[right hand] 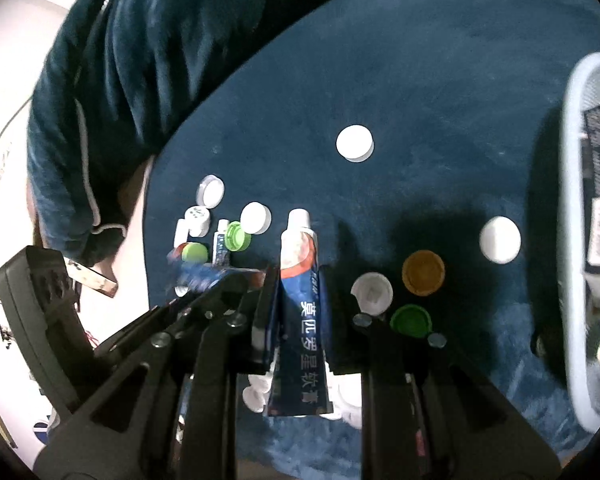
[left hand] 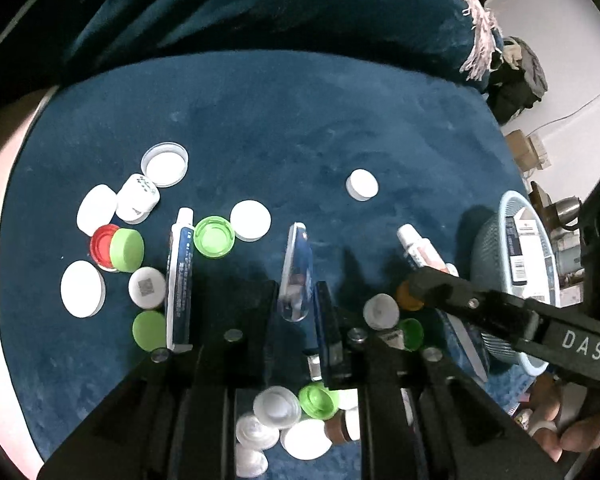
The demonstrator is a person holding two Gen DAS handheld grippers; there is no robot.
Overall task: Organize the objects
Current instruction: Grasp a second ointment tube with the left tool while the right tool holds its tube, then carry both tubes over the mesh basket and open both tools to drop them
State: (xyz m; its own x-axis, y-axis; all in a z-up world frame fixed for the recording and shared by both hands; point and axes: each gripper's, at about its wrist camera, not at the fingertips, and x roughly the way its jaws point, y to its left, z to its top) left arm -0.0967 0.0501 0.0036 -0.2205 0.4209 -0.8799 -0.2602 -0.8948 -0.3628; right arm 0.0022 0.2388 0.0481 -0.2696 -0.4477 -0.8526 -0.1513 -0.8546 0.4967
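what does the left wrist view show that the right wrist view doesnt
Only the left wrist view: the left gripper shut on a tube seen edge-on, a red cap by the left-hand cluster, and clear ribbed lids below the fingers.

Only the right wrist view: the right gripper shut on a blue tube with a white cap, its printed face readable, and a lone white cap near the basket.

Both: the blue cloth, the pale blue basket, the orange cap and a solitary white cap farther out.

Left tongs (left hand: 298, 300) pinch a blue tube (left hand: 297, 268) above scattered caps (left hand: 204, 236).
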